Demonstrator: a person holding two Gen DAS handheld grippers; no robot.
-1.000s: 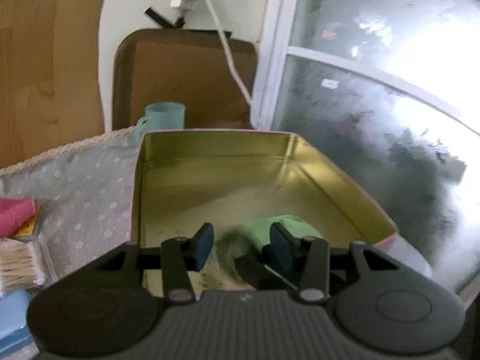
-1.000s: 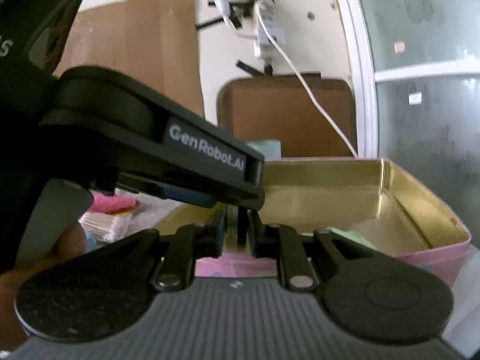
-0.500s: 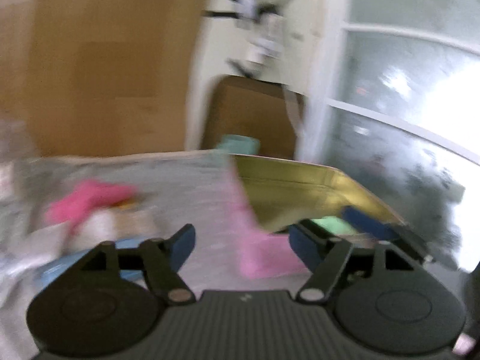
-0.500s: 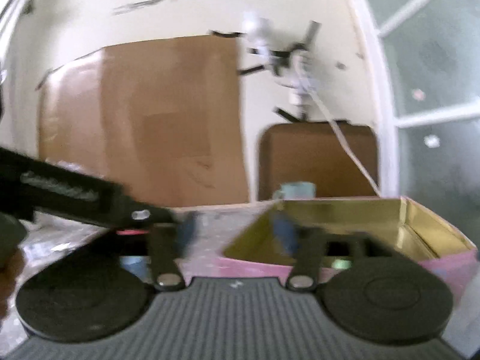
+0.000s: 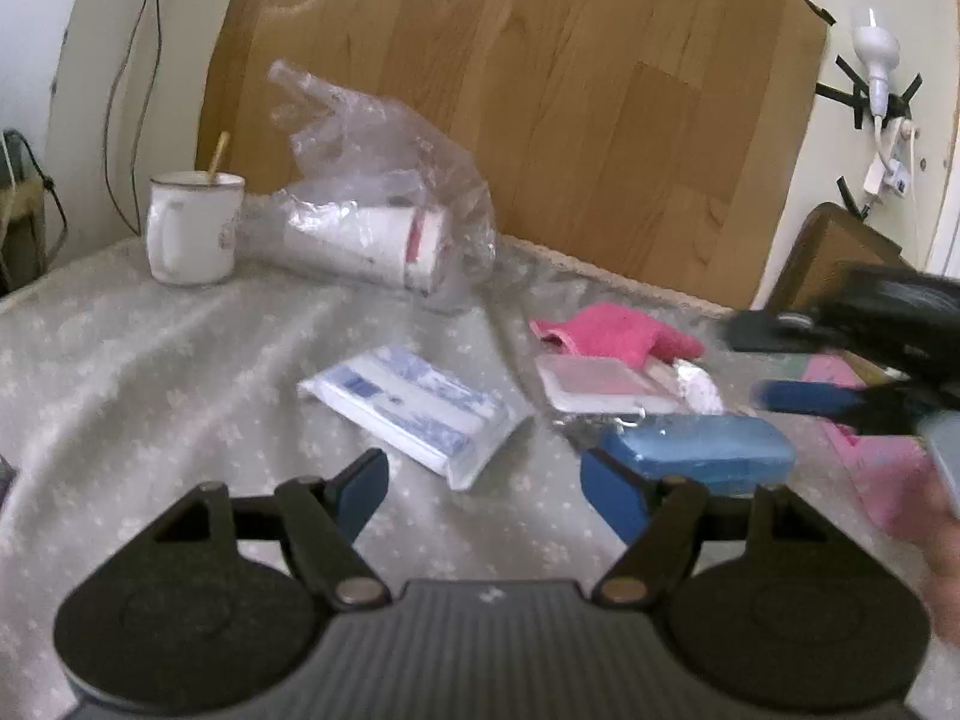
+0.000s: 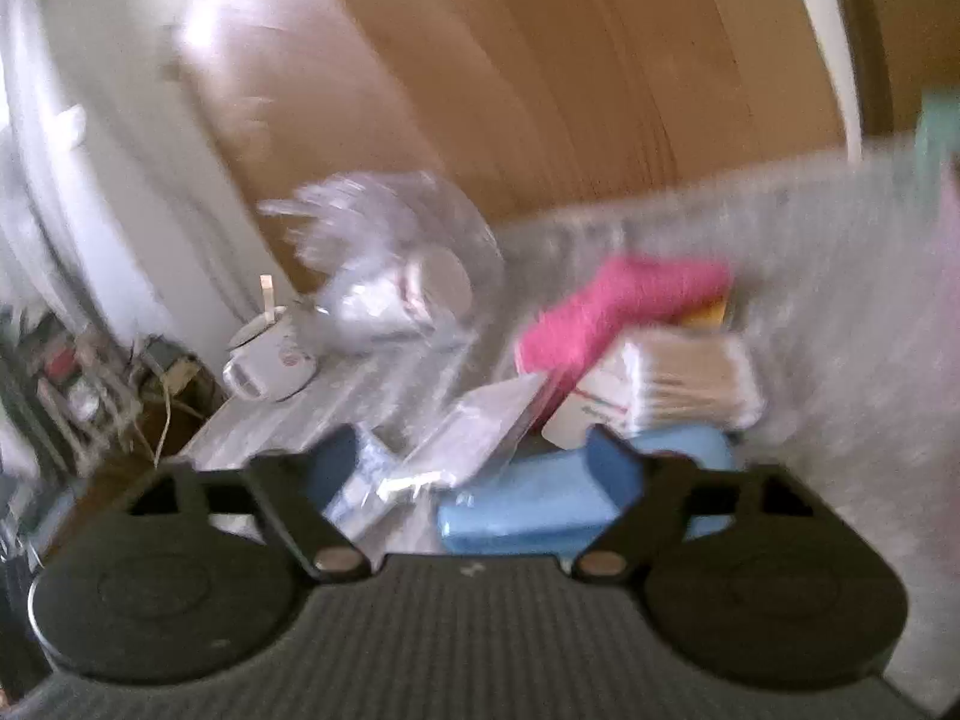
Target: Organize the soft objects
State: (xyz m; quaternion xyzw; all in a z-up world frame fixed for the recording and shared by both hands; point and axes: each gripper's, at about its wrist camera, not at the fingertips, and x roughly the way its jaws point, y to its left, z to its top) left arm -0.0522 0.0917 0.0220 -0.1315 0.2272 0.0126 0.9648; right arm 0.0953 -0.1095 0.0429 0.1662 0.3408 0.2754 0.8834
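My left gripper is open over the flowered tablecloth, nothing between its fingers. Ahead lie a white-and-blue tissue pack, a blue soft pack by the right finger, and a pink cloth draped on a clear cotton-swab box. My right gripper comes in from the right. In the blurred right wrist view my right gripper has its jaws closing. The tissue pack's end and the blue pack show between them, no pad pressing. The pink cloth lies beyond.
A white mug with a stick and a crumpled plastic bag of paper cups stand at the back left. The pink tin sits at the right edge. A wooden board leans behind the table. Clutter lies off the table's left side.
Both grippers swung left, away from the golden-lined tin and toward the items on the tablecloth. Both jaws went from nearly shut to open. The green cloth stayed in the tin.
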